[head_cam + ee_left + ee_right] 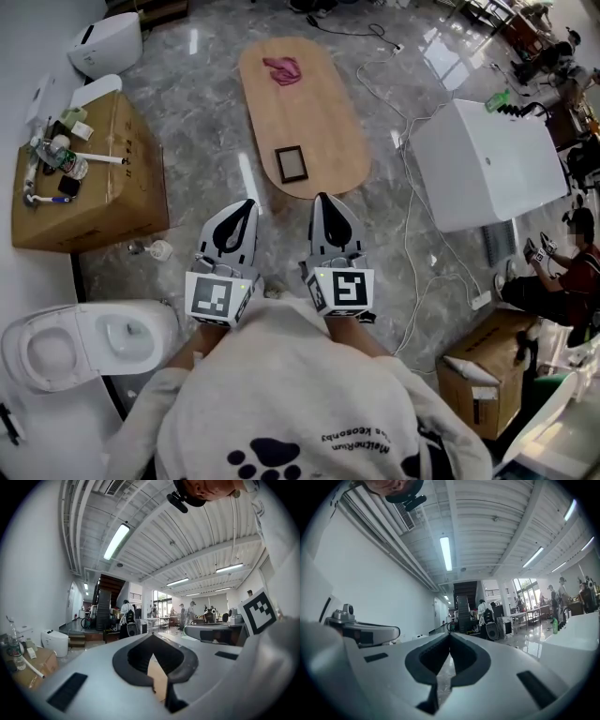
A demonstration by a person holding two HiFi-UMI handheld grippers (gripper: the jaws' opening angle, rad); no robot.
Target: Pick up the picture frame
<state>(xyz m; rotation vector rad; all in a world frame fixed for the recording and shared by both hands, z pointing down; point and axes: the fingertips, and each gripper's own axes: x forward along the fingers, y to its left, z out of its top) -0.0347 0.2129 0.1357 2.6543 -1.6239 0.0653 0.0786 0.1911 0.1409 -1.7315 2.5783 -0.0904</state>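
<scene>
Picture frame [291, 163] lies flat at the counter's [309, 103] near end; your left claw [246, 203] and right claw [322, 198], both closed and empty, aim at it, as you stand short of reach.

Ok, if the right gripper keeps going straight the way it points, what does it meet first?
Probably the near end of the oval wooden table. The right gripper aims just right of the picture frame. Height is unclear, so it may pass above the wood.
</scene>
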